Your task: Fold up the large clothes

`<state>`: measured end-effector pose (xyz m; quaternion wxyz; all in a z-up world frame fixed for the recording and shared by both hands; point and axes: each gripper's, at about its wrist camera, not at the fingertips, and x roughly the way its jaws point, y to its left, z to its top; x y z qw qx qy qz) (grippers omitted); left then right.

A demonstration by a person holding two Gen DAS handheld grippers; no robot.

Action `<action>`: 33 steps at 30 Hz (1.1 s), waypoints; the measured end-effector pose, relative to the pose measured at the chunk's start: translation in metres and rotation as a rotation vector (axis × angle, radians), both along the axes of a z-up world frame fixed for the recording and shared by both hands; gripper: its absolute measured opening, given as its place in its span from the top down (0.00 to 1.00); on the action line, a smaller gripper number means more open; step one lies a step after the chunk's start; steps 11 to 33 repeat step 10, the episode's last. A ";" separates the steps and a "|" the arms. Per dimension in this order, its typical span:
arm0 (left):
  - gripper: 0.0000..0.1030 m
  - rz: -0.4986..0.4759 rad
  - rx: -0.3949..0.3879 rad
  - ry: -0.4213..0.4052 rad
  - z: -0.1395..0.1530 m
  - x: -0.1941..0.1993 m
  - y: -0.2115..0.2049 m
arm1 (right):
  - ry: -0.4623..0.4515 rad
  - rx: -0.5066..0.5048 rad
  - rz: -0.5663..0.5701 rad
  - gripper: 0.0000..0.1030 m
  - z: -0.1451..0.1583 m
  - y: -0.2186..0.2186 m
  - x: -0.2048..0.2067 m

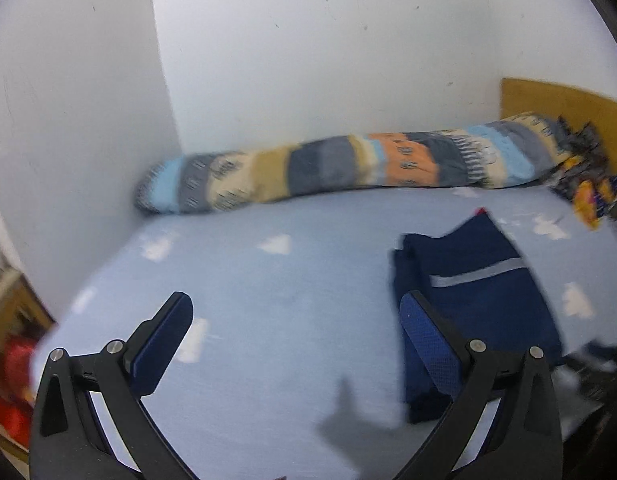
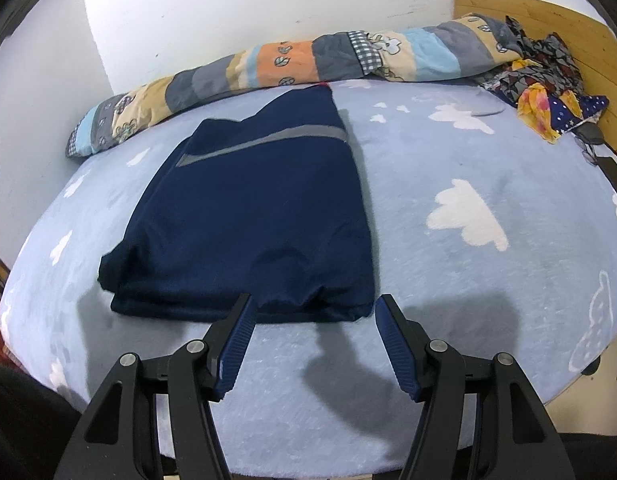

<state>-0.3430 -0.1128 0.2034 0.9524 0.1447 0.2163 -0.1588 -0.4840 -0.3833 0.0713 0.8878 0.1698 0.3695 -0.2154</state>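
A dark navy garment (image 2: 252,208) with a grey stripe lies folded into a long rectangle on the light blue bed sheet (image 2: 448,168). My right gripper (image 2: 312,308) hovers open at the garment's near hem, its fingers not touching the cloth. In the left wrist view the same navy garment (image 1: 472,276) lies to the right. My left gripper (image 1: 296,308) is open above the bare sheet (image 1: 268,300); its right finger (image 1: 428,340) overlaps the garment's left edge in the picture, with nothing between the pads.
A rolled patchwork quilt (image 2: 268,64) runs along the white wall behind the garment. A heap of patterned clothes (image 2: 548,84) lies at the far right by the wooden headboard (image 2: 568,24). Red items (image 1: 12,392) show past the bed's left edge.
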 end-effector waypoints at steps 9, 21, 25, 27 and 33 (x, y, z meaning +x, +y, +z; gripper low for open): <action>0.00 0.100 0.071 0.095 -0.019 0.071 0.023 | -0.071 -0.008 -0.114 0.30 0.041 -0.062 0.006; 0.00 0.117 0.068 0.111 -0.026 0.087 0.028 | -0.075 0.000 -0.138 0.26 0.045 -0.079 0.008; 0.00 0.117 0.068 0.111 -0.026 0.087 0.028 | -0.075 0.000 -0.138 0.26 0.045 -0.079 0.008; 0.00 0.117 0.068 0.111 -0.026 0.087 0.028 | -0.075 0.000 -0.138 0.26 0.045 -0.079 0.008; 0.00 0.117 0.068 0.111 -0.026 0.087 0.028 | -0.075 0.000 -0.138 0.26 0.045 -0.079 0.008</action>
